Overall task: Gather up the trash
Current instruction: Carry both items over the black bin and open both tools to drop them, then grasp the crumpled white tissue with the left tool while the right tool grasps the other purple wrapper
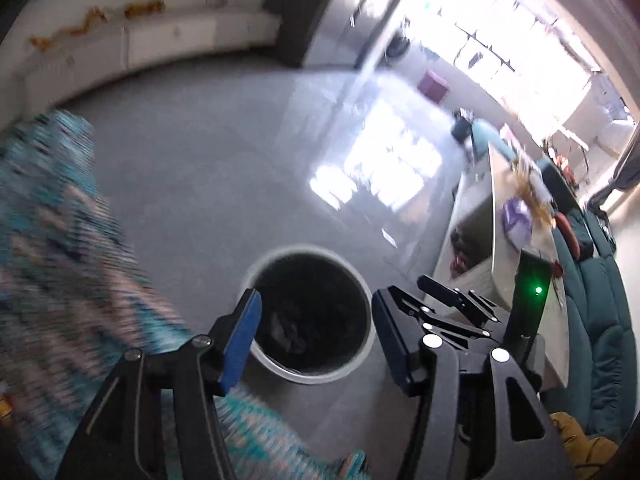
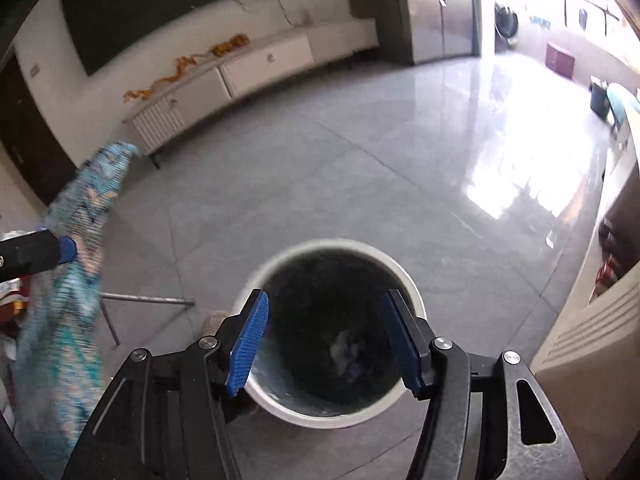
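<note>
A round white trash bin (image 1: 362, 280) with a dark liner stands on the grey floor; crumpled trash lies at its bottom (image 2: 344, 350). My left gripper (image 1: 314, 334) is open and empty above the bin. My right gripper (image 2: 324, 338) is open and empty, also above the bin (image 2: 412, 292). In the right wrist view the left gripper's blue pad (image 2: 66, 248) shows at the left edge, against a teal patterned cloth (image 2: 76, 240). The right gripper's body (image 1: 460, 308) shows to the right in the left wrist view.
The teal patterned cloth (image 1: 60, 240) fills the left side. A white low cabinet (image 2: 248, 68) lines the far wall. A pale coffee table (image 1: 500, 216) with clutter and a teal sofa (image 1: 592, 280) stand at right. A metal chair leg (image 2: 148, 300) is near the bin.
</note>
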A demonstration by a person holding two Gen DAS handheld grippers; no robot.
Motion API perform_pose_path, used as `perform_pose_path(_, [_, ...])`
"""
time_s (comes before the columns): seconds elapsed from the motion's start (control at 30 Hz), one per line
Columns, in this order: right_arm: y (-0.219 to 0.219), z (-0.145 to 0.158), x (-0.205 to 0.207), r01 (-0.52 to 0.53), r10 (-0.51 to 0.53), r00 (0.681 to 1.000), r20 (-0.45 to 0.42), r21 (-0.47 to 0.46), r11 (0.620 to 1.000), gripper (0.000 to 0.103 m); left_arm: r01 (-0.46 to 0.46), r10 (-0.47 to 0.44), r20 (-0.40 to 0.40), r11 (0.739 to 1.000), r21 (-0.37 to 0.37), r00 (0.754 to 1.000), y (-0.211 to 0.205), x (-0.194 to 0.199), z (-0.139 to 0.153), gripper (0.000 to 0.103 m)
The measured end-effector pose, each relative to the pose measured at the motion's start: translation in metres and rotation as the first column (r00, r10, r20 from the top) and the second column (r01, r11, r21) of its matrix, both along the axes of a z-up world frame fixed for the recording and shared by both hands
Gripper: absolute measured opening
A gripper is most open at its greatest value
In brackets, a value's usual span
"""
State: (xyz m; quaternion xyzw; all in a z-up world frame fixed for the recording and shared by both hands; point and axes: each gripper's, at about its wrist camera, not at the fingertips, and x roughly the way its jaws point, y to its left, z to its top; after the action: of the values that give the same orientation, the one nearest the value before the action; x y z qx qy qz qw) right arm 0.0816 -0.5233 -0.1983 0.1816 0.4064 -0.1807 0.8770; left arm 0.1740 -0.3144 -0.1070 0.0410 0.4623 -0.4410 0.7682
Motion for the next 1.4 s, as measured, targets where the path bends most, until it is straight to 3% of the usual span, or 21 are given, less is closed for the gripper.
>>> perform_pose_path(0.13, [0.040,0.056,0.007,-0.089,0.095,0.990,0.100,-0.063,0.994,0.059,-0.094,0.102,0.103,0.992,-0.081,0.989,0.066,-0.010,0.046,0.056])
perform_pose_path(0.23, [0.086,0.095,0.015,-0.176,0.192,0.968,0.163,-0.110,0.978,0.059,-0.166,0.186,0.175,0.979,-0.119,0.967,0.128,-0.022,0.074,0.056])
perform_pose_path(0.33, [0.137,0.125,0.027,-0.275,0.300,0.932,0.201,-0.144,0.951,0.059,-0.262,0.286,0.245,0.957,-0.127,0.926,0.194,-0.034,0.089,0.056])
perform_pose_path(0.47, [0.197,0.143,0.044,-0.386,0.417,0.884,0.213,-0.173,0.906,0.060,-0.374,0.397,0.272,0.918,-0.133,0.877,0.277,-0.042,0.090,0.058])
perform_pose_path(0.67, [0.266,0.135,0.079,-0.535,0.553,0.818,0.160,-0.145,0.833,0.066,-0.568,0.574,0.283,0.816,-0.110,0.769,0.387,-0.045,0.065,0.072])
perform_pose_path(0.73, [0.284,0.125,0.088,-0.580,0.594,0.792,0.140,-0.132,0.804,0.070,-0.644,0.638,0.277,0.760,-0.083,0.718,0.423,-0.038,0.049,0.072])
perform_pose_path(0.77, [0.293,0.119,0.095,-0.596,0.609,0.782,0.131,-0.129,0.793,0.072,-0.664,0.656,0.268,0.744,-0.075,0.705,0.436,-0.033,0.045,0.072])
perform_pose_path(0.93, [0.307,0.092,0.136,-0.602,0.614,0.784,0.088,-0.129,0.788,0.073,-0.766,0.745,0.241,0.643,-0.009,0.623,0.486,-0.013,0.010,0.072])
perform_pose_path(1.13, [0.303,0.056,0.192,-0.576,0.581,0.813,0.042,-0.087,0.813,0.071,-0.794,0.776,0.188,0.606,0.043,0.602,0.509,0.005,-0.028,0.072])
perform_pose_path(1.37, [0.310,0.031,0.230,-0.587,0.590,0.807,0.015,-0.074,0.806,0.069,-0.785,0.770,0.152,0.613,0.090,0.619,0.503,0.024,-0.053,0.071])
perform_pose_path(1.4, [0.310,0.029,0.233,-0.587,0.589,0.808,0.011,-0.073,0.806,0.066,-0.784,0.770,0.153,0.612,0.097,0.620,0.502,0.025,-0.056,0.065])
